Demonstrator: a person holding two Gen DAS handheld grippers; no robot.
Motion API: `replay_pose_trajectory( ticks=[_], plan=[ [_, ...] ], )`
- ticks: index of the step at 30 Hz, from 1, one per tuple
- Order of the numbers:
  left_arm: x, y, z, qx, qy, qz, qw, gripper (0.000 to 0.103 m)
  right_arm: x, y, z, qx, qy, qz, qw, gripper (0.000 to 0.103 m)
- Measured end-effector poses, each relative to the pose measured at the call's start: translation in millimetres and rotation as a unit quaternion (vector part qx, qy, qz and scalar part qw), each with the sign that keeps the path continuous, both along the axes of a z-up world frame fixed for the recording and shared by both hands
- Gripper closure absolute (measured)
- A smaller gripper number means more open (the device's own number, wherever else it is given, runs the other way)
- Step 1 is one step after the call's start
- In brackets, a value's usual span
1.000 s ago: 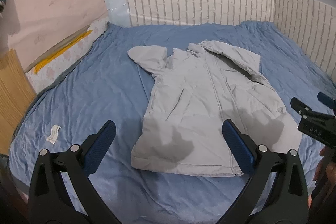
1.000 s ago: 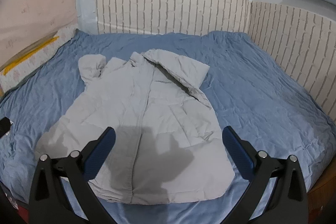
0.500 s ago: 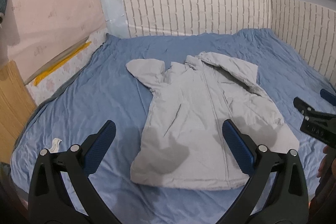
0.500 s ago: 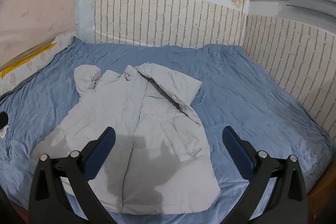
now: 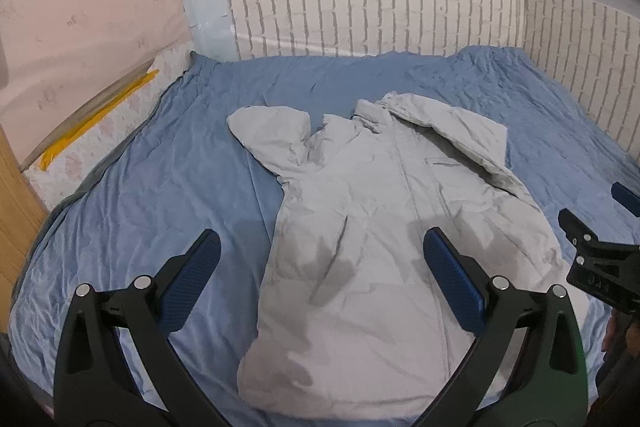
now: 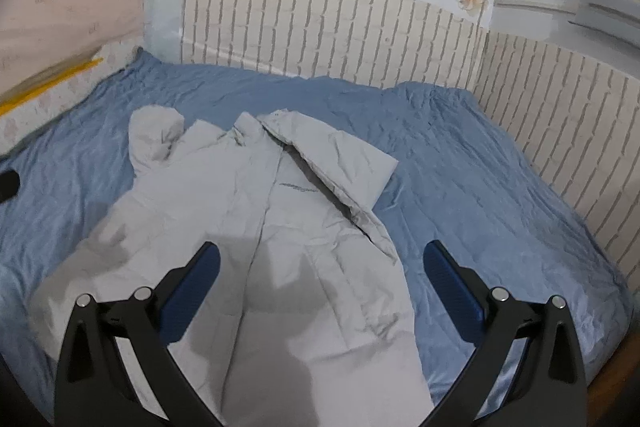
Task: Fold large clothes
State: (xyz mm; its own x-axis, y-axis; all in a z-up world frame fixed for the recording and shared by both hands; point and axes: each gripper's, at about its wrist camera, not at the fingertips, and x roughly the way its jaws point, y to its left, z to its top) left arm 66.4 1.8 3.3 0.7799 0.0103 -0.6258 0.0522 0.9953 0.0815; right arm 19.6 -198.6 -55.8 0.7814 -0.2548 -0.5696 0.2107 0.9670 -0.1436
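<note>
A light grey jacket lies flat on a blue bed sheet, collar toward the far wall, hem toward me. Its left sleeve is bunched up by the collar and its right sleeve is folded across the shoulder. It also shows in the right wrist view. My left gripper is open and empty, held above the jacket's lower left part. My right gripper is open and empty, held above the jacket's lower right part. The right gripper's body shows at the right edge of the left wrist view.
The bed fills the room corner, with brick-pattern wall panels at the back and right. A pale floral mattress edge with a yellow strip runs along the left. A wooden panel stands at the near left.
Both grippers have risen and pulled back a little, tilting upward, so more wall shows. Both stay open. The jacket has not moved.
</note>
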Motion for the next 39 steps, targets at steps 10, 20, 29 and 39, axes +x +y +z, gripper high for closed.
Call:
replay_pose_trajectory(
  ticks=[10,20,29,39],
  plan=[
    [62.7,1.0,-5.1,-0.010,0.009,0.011,0.9998,0.003,53.3,-16.2,-12.5,0.010,0.018,-0.004,1.000,0.002],
    [131.9,-14.6,-7.3,-0.003,0.005,-0.002,1.0000,0.003,117.5,-29.0,-21.8,0.028,0.033,-0.001,0.999,0.002],
    [231.7,-12.1,-4.6,-0.005,0.014,0.004,0.9999,0.003,201.7,-40.4,-24.4,0.023,0.059,0.020,0.998,0.002],
    [308.3,-2.6,-80.0,0.061,0.058,0.001,0.9965,0.003,304.4,-39.0,-65.8,-0.023,0.085,0.029,0.996,0.002]
  ],
)
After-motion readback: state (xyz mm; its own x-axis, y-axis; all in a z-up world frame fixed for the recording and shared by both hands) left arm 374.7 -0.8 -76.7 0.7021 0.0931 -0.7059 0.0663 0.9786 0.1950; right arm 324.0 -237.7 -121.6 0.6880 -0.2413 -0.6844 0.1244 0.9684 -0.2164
